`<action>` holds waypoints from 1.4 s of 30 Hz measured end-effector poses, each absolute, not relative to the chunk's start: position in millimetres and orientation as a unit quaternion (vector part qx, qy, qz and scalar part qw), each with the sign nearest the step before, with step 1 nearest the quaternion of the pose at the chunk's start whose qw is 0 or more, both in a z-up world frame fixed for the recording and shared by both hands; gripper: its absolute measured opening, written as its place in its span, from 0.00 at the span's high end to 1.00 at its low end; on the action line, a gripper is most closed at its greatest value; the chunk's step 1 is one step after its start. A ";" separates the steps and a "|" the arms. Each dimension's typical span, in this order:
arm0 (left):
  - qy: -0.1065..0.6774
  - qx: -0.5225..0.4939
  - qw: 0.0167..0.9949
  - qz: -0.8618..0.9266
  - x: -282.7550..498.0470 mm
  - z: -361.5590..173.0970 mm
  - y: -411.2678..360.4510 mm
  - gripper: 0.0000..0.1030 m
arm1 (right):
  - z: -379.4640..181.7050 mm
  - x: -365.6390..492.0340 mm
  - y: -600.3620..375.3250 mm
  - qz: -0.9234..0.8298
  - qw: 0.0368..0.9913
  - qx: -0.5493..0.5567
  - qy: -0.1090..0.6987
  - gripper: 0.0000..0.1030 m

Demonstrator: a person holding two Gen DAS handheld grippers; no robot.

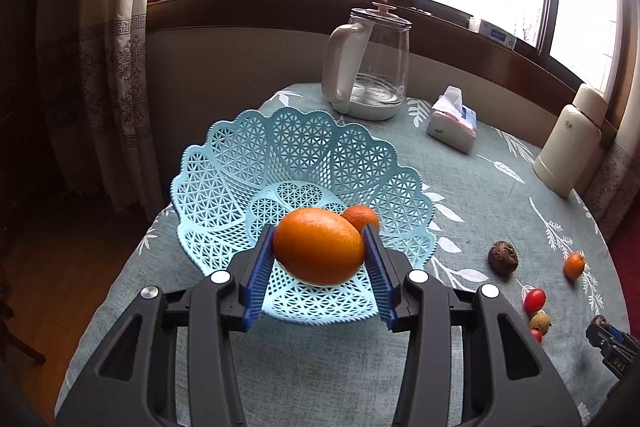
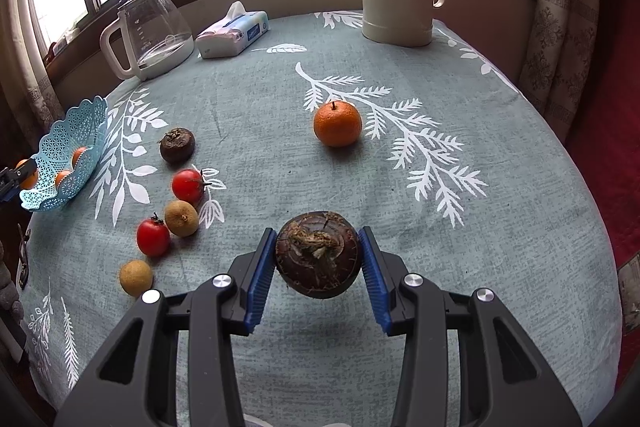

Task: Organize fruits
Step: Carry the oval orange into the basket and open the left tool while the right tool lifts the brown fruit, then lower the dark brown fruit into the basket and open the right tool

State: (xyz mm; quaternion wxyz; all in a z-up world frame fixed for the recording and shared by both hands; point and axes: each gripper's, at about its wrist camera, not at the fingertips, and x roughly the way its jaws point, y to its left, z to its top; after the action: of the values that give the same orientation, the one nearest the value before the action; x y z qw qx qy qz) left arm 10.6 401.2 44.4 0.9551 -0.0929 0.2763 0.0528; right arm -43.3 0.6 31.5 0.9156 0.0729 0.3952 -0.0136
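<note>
Floral tablecloth (image 2: 256,99), orange (image 1: 319,246) lying crosswise

Large orange (image 1: 319,247): above the blue lattice basket (image 1: 224,179). Small orange (image 1: 360,217): inside basket. Tangerine (image 2: 337,124), dark water chestnuts (image 2: 318,259), red fruits (image 2: 187,185), tan longans (image 2: 182,218): right of basket.

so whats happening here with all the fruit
A person with a gripper in each hand is sorting fruit into a blue basket. The left gripper holds a large orange over the basket, where a smaller orange already lies. The right gripper holds a dark brown bulb-like fruit above the table. Still loose on the cloth: a mandarin, another dark fruit, two red fruits and two tan ones.
</note>
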 end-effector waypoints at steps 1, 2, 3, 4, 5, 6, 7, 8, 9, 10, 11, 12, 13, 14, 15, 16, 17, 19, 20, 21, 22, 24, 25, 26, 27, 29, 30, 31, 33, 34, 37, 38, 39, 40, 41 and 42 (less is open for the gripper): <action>0.275 -0.092 0.955 0.059 11.6 43.7 403.8 0.56 | 32.0 -43.2 1.1 -0.013 0.916 0.073 0.395 0.59; 0.273 -0.090 0.956 0.066 12.9 43.2 406.4 0.56 | 32.7 -43.2 1.8 -0.013 0.916 0.073 0.394 0.59; 0.270 -0.091 0.956 0.071 14.0 42.9 409.2 0.56 | 33.5 -43.0 2.5 -0.013 0.916 0.073 0.393 0.59; 0.267 -0.094 0.956 0.074 14.8 42.4 412.0 0.55 | 34.0 -43.0 3.4 -0.012 0.917 0.072 0.393 0.59; 0.265 -0.098 0.956 0.076 14.9 41.9 414.7 0.55 | 34.6 -43.0 4.1 -0.011 0.917 0.072 0.392 0.59; 0.260 -0.102 0.957 0.077 14.9 41.9 417.7 0.50 | 35.1 -43.0 5.0 -0.011 0.917 0.072 0.392 0.59; 0.255 -0.106 0.958 0.081 14.2 42.1 420.3 0.41 | 35.7 -42.9 6.1 -0.010 0.917 0.071 0.391 0.59; 0.250 -0.108 0.958 0.085 12.6 42.8 422.7 0.38 | 36.4 -42.8 7.3 -0.010 0.918 0.071 0.391 0.59; 0.245 -0.109 0.959 0.087 10.5 44.1 424.6 0.33 | 37.1 -42.7 8.4 -0.009 0.918 0.070 0.390 0.59; 0.240 -0.109 0.960 0.089 8.7 45.4 426.2 0.28 | 37.8 -42.7 9.6 -0.008 0.918 0.069 0.389 0.59; 0.236 -0.109 0.961 0.092 6.9 47.0 427.5 0.26 | 38.4 -42.4 10.8 -0.008 0.919 0.069 0.389 0.59; 0.231 -0.107 0.962 0.095 5.1 48.6 428.5 0.21 | 39.1 -42.1 12.1 -0.007 0.919 0.069 0.388 0.59; 0.228 -0.105 0.963 0.099 3.5 50.5 429.5 0.17 | 40.0 -41.3 13.7 -0.005 0.919 0.070 0.388 0.59; 0.224 -0.103 0.964 0.102 1.9 52.7 430.7 0.16 | 41.0 -40.4 15.2 -0.002 0.919 0.073 0.388 0.59; 0.222 -0.101 0.964 0.105 0.6 55.2 432.0 0.14 | 42.2 -39.4 17.0 0.001 0.918 0.075 0.388 0.59; 0.218 -0.100 0.965 0.109 -1.5 57.4 433.5 0.11 | 43.7 -38.1 19.3 0.005 0.919 0.077 0.388 0.59; 0.215 -0.098 0.965 0.115 -3.4 59.8 435.1 0.10 | 45.7 -36.7 21.9 0.008 0.919 0.077 0.386 0.59; 0.208 -0.093 0.965 0.129 -7.3 65.0 438.1 0.04 | 50.2 -33.9 29.4 0.014 0.922 0.074 0.381 0.59; 0.204 -0.090 0.965 0.134 -9.7 67.6 439.3 0.03 | 52.9 -32.1 33.7 0.018 0.923 0.072 0.378 0.59; 0.201 -0.087 0.965 0.141 -11.8 70.4 440.5 0.03 | 56.0 -30.0 38.1 0.023 0.924 0.070 0.375 0.59; 0.199 -0.083 0.965 0.149 -13.6 73.1 441.8 0.03 | 59.6 -27.7 42.8 0.028 0.925 0.069 0.372 0.59; 0.194 -0.080 0.965 0.156 -17.5 77.7 445.1 0.03 | 66.5 -23.6 53.4 0.038 0.928 0.065 0.364 0.59; 0.192 -0.080 0.965 0.157 -18.8 80.1 446.2 0.03 | 70.1 -21.4 59.7 0.043 0.930 0.062 0.361 0.59; 0.191 -0.081 0.965 0.158 -20.4 82.1 447.9 0.03 | 73.6 -19.2 65.5 0.049 0.931 0.059 0.357 0.59; 0.190 -0.084 0.965 0.159 -21.7 84.4 449.8 0.03 | 77.1 -17.3 71.8 0.056 0.932 0.056 0.354 0.59; 0.186 -0.089 0.965 0.159 -24.5 88.6 453.2 0.03 | 83.3 -13.1 84.7 0.070 0.934 0.050 0.348 0.59; 0.184 -0.091 0.966 0.159 -26.6 90.2 454.8 0.03 | 86.2 -10.8 91.2 0.076 0.934 0.049 0.346 0.59; 0.182 -0.093 0.966 0.160 -28.7 91.6 456.2 0.03 | 89.2 -8.3 97.6 0.084 0.934 0.048 0.343 0.59; 0.179 -0.096 0.966 0.158 -31.5 94.4 457.8 0.03 | 95.6 -3.0 110.4 0.099 0.935 0.047 0.337 0.59; 0.179 -0.096 0.967 0.155 -31.7 95.0 457.9 0.03 | 98.4 -0.1 117.2 0.104 0.936 0.045 0.333 0.59; 0.182 -0.094 0.968 0.147 -32.5 96.7 457.2 0.03 | 106.2 9.6 137.9 0.121 0.936 0.041 0.327 0.59; 0.181 -0.092 0.968 0.147 -33.4 97.6 457.0 0.03 | 108.3 13.3 144.4 0.127 0.935 0.042 0.327 0.59; 0.180 -0.091 0.968 0.147 -34.0 98.3 456.3 0.03 | 110.1 16.4 151.1 0.135 0.934 0.044 0.328 0.59; 0.178 -0.090 0.969 0.147 -35.0 99.1 456.3 0.03 | 112.0 20.2 158.6 0.144 0.932 0.046 0.328 0.59; 0.177 -0.090 0.969 0.146 -36.1 100.0 456.7 0.03 | 113.7 23.7 166.7 0.150 0.932 0.045 0.328 0.59; 0.176 -0.091 0.969 0.146 -36.5 100.6 457.1 0.03 | 115.2 26.9 174.8 0.156 0.931 0.043 0.327 0.59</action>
State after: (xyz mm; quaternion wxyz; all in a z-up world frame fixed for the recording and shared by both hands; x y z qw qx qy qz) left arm -36.5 457.1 100.6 0.9692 -0.0907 0.1760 0.1464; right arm 26.9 174.8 115.2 0.9311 0.0430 0.3269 0.1559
